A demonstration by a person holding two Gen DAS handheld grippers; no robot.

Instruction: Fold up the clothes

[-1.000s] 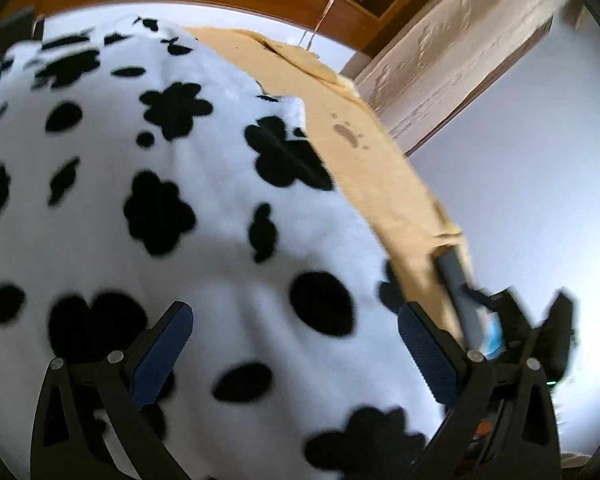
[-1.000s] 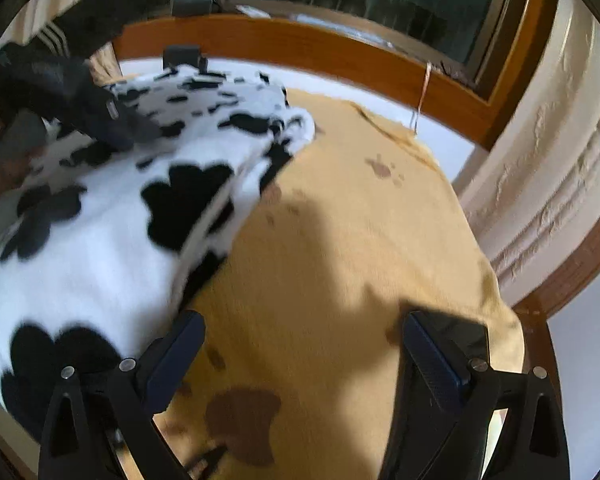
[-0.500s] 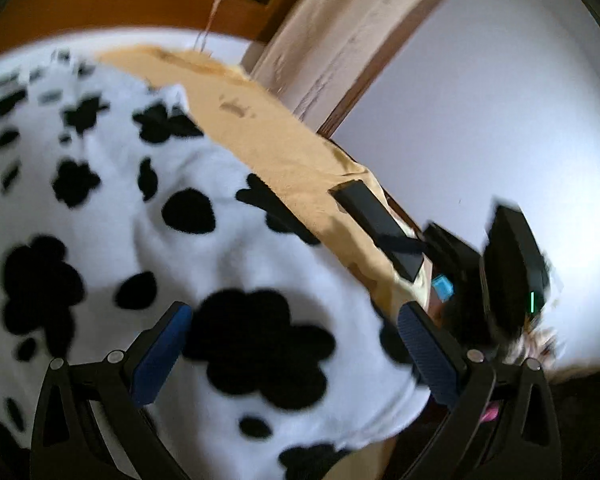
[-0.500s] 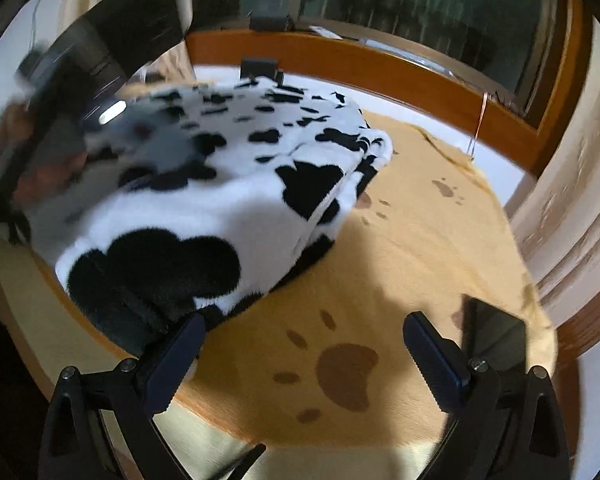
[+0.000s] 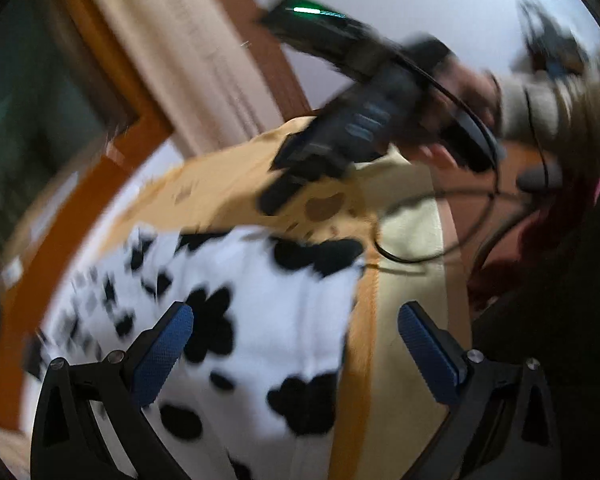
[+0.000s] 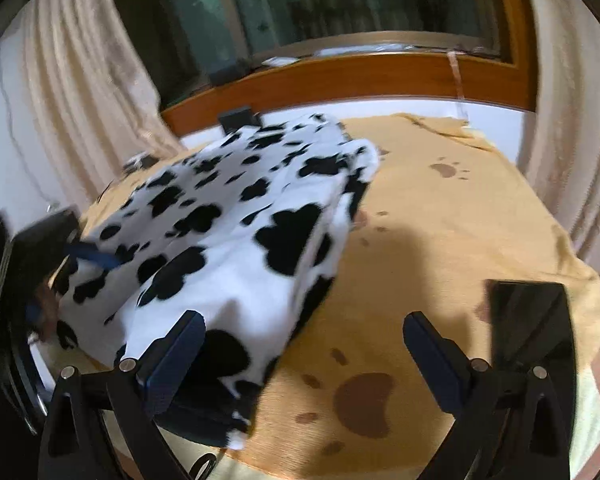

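A white fleece garment with black cow spots (image 6: 240,232) lies folded on the left half of a tan paw-print blanket (image 6: 440,220). My right gripper (image 6: 306,360) hovers open above the garment's near corner, nothing between its fingers. In the left wrist view, which is blurred, my left gripper (image 5: 296,352) stands open over the garment (image 5: 260,300) near its edge. The right gripper (image 5: 340,136), held by a hand, appears above the blanket (image 5: 324,206) there. In the right wrist view the left gripper (image 6: 40,264) is at the garment's far-left edge.
A black phone (image 6: 532,328) lies on the blanket's right near corner. A wooden window frame (image 6: 340,76) and cream curtains (image 6: 80,80) bound the far side. A cable (image 5: 440,248) trails over the blanket's edge. A dark block (image 6: 238,118) sits behind the garment.
Both grippers have drawn back from the garment, still open. The left view has swung right, now facing the right gripper and hand. The right view shows more of the blanket.
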